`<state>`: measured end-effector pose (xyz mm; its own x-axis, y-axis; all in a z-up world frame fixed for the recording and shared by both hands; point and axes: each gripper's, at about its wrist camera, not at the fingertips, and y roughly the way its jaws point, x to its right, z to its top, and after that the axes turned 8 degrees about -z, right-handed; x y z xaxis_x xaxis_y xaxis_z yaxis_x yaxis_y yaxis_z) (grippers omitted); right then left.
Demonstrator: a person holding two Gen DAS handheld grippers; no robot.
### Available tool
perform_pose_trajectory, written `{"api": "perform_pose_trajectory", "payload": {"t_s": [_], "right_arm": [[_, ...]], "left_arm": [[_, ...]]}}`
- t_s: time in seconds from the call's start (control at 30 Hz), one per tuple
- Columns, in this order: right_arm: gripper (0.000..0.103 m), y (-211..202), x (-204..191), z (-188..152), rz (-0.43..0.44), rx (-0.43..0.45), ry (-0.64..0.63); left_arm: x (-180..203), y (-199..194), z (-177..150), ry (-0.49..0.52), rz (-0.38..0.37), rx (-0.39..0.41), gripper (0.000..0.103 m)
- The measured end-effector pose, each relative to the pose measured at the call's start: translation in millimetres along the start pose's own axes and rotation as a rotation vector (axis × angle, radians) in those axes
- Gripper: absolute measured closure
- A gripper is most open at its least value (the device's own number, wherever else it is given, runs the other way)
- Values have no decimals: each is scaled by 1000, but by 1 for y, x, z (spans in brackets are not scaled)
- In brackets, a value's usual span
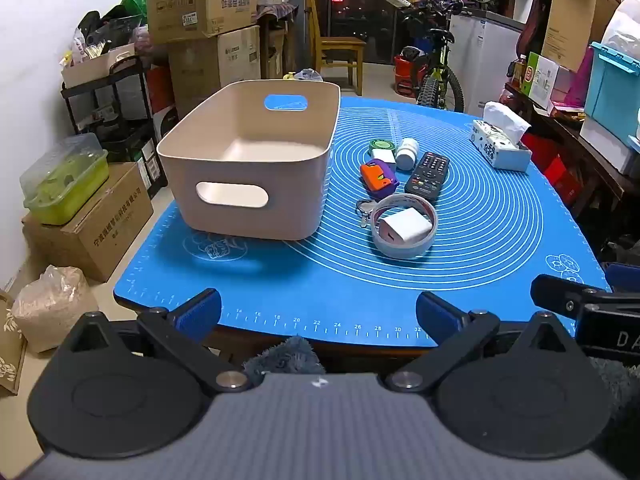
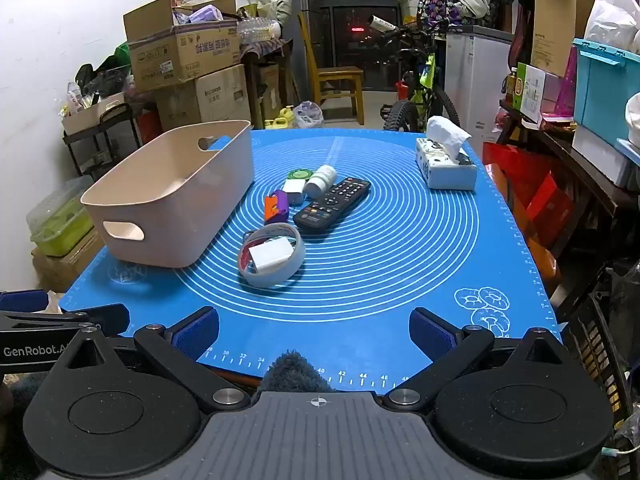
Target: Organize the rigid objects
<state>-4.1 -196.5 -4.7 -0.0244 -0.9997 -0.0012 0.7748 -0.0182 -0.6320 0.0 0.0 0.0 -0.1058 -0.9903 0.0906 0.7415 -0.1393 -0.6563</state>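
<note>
A beige bin (image 1: 248,168) stands empty on the left of the blue mat (image 1: 480,240) covering the table. Just right of it lies a cluster: a tape roll (image 1: 404,236) nearest, with a white charger (image 1: 406,226) inside its ring, then an orange-and-purple toy (image 1: 378,178), a black remote (image 1: 428,176), a white bottle (image 1: 407,154), a green disc (image 1: 380,145) and what looks like a second white cube (image 1: 383,157). The left gripper (image 1: 318,312) and right gripper (image 2: 314,330) hover at the near edge, fingers wide apart, holding nothing.
</note>
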Motion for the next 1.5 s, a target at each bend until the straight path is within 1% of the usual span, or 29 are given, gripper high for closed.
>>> {"api": "perform_pose_trajectory", "payload": {"t_s": [1.1, 1.13, 1.5], "right_arm": [[3, 1, 1, 0, 8, -1, 12], [3, 1, 1, 0, 7, -2, 12], [3, 2, 2, 0, 8, -2, 13]], "left_arm": [[0, 0, 0, 6, 1, -4, 1], [4, 4, 0, 7, 1, -4, 1], [5, 5, -1, 9, 3, -5, 1]]}}
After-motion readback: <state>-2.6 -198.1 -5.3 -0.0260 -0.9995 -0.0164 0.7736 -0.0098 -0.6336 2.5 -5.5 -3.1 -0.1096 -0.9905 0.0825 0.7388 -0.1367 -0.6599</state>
